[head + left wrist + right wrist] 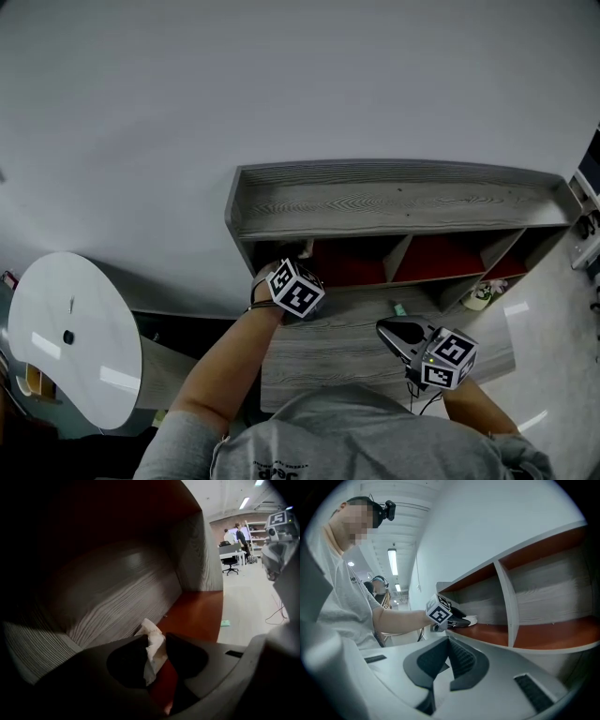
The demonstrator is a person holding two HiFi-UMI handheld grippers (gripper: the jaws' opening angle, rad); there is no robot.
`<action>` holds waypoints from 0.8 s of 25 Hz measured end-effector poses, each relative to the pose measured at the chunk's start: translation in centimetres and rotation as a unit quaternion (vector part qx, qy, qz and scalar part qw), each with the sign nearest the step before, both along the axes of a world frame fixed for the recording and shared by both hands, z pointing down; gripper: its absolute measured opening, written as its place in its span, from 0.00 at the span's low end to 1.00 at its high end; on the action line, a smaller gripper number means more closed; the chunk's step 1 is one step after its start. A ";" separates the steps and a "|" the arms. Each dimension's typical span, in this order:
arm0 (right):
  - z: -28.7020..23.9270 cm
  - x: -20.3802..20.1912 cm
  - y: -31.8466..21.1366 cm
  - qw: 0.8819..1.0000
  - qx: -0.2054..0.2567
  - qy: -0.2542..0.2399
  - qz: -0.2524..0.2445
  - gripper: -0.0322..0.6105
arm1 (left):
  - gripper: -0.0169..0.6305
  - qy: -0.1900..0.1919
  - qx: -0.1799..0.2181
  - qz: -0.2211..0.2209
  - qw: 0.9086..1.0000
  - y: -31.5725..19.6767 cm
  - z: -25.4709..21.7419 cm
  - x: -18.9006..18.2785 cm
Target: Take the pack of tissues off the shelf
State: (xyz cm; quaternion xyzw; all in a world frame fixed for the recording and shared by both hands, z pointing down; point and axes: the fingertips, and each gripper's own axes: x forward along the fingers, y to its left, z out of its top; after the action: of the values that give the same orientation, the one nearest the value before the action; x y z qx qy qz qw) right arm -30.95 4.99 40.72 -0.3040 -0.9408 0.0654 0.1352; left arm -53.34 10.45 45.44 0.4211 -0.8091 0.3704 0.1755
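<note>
The white pack of tissues (151, 632) lies on the red floor of the grey wooden shelf's (394, 202) leftmost compartment. My left gripper (157, 651) reaches into that compartment, and its dark jaws press on the pack from both sides. From the head view only a pale corner of the pack (303, 248) shows under the shelf top, ahead of the left gripper (292, 261). In the right gripper view the left gripper (461, 620) rests at the compartment's mouth with the pack (471, 619) at its tip. My right gripper (389, 330) hangs in front of the shelf, its jaws (449, 656) together and empty.
A white round table (70, 337) stands at the left. A small green item (399, 308) lies on the lower board before the middle compartment. Some objects (480, 298) sit at the shelf's right end. Far across the room are people (241, 536) and an office chair (229, 563).
</note>
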 end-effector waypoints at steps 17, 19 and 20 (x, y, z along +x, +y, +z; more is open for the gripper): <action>0.8 1.1 -0.6 0.989 -0.008 -0.004 0.149 0.07 | 0.24 0.019 0.033 0.257 0.966 2.8 -0.6 15.4; 1.8 2.1 -0.1 0.985 -0.010 0.005 0.175 0.07 | 0.23 0.019 0.032 0.289 0.957 3.6 -0.1 16.7; 2.2 2.7 0.1 0.982 -0.011 0.009 0.186 0.07 | 0.24 0.024 0.034 0.303 0.952 4.0 0.1 17.4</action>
State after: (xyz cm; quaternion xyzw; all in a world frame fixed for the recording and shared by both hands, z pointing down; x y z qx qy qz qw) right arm -28.26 5.09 42.95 -0.1248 -0.9788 0.1024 0.1261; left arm -35.97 14.42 45.50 0.6606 -0.6516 0.3680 0.0597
